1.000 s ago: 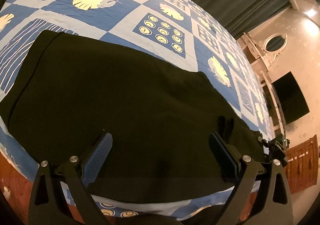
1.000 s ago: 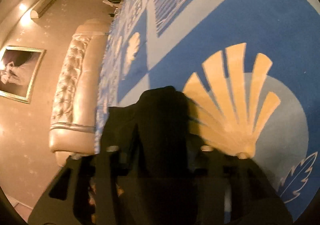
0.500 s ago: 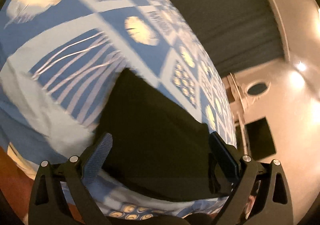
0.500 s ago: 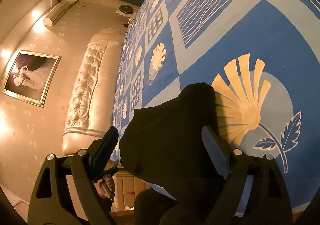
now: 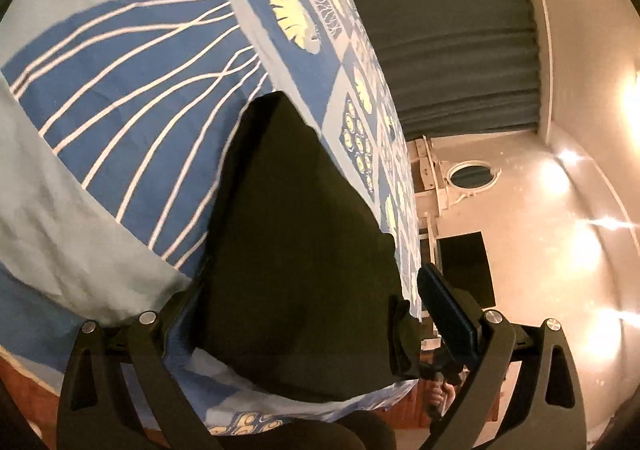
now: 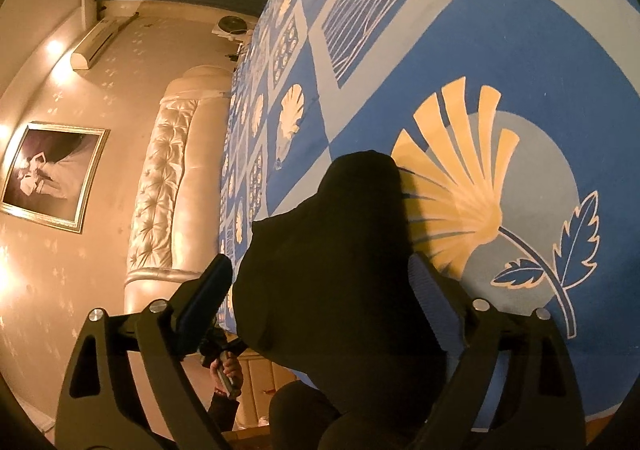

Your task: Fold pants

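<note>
The black pants point(image 5: 304, 242) lie folded on the blue patterned bedspread point(image 5: 120, 89) near the bed's front edge. My left gripper point(image 5: 312, 310) is open, its blue pads on either side of the pants' near end, holding nothing. In the right wrist view the pants point(image 6: 332, 270) form a dark mound beside a yellow fan motif. My right gripper point(image 6: 324, 302) is open around that end of the pants and holds nothing.
The bedspread point(image 6: 460, 29) fills most of both views. A tufted cream headboard point(image 6: 160, 185) and a framed picture point(image 6: 52, 173) are at the left in the right wrist view. Dark curtains point(image 5: 448, 29), a white dresser mirror point(image 5: 472, 173) and a black screen point(image 5: 464, 270) are beyond the bed.
My right gripper has opened and let go of the pants, then backed off. My left gripper has swung left and tilted, staying open over the pants' end.
</note>
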A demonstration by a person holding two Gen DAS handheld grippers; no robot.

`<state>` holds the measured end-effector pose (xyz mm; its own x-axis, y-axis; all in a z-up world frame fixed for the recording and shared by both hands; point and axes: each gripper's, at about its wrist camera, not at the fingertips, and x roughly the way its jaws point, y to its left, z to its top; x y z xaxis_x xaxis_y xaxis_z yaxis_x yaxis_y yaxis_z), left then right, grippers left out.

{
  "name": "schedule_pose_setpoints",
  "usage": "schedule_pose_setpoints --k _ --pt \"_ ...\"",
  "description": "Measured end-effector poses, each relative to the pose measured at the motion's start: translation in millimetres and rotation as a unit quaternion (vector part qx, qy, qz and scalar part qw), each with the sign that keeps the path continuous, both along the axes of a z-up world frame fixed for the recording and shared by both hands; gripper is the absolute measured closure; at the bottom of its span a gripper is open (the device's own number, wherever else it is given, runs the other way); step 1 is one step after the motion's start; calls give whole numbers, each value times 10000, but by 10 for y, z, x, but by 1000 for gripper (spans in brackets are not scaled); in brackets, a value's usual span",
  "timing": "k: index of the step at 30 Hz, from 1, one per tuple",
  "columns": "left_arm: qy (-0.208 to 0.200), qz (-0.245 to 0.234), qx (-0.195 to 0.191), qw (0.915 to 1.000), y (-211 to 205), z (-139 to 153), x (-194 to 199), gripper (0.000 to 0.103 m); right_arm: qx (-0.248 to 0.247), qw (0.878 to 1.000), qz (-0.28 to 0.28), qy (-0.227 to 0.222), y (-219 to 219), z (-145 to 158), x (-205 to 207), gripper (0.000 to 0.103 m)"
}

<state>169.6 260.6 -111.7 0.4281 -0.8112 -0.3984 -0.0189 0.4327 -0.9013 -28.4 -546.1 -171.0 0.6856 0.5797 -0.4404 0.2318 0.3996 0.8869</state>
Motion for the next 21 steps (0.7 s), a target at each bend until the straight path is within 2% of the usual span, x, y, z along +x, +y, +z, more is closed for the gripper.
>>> schedule_pose_setpoints --k 3,5,6,7,8,9,11,15,18,21 --pt "74 87 -273 9996 61 -41 12 7 8 10000 -12 31 12 -22 1 12" --pt "74 78 -205 9997 59 -25 6 11 29 10000 -23 61 10 -50 7 12" --pt "71 40 -15 10000 34 -9 5 25 42 10000 -30 78 5 -64 3 12" --pt "109 15 88 9999 32 -16 5 50 57 9999 -44 103 9 -79 0 11" --pt "252 -9 182 9995 36 -53 1 63 66 9999 -52 118 11 -82 5 12" --pt "399 8 168 9991 62 -111 -14 83 78 9999 -58 135 19 -96 2 11" --pt "619 114 -117 9979 140 -237 -53 85 74 9999 -54 145 38 -95 0 11" --pt "492 243 -253 9982 146 -141 -103 87 99 9998 -86 138 56 -96 -13 11" --pt "215 311 -416 9984 119 105 -136 88 100 9998 -90 140 78 -89 -13 11" --pt "-211 177 -256 9993 -41 505 -146 88 83 9998 -72 137 82 -94 -9 11"
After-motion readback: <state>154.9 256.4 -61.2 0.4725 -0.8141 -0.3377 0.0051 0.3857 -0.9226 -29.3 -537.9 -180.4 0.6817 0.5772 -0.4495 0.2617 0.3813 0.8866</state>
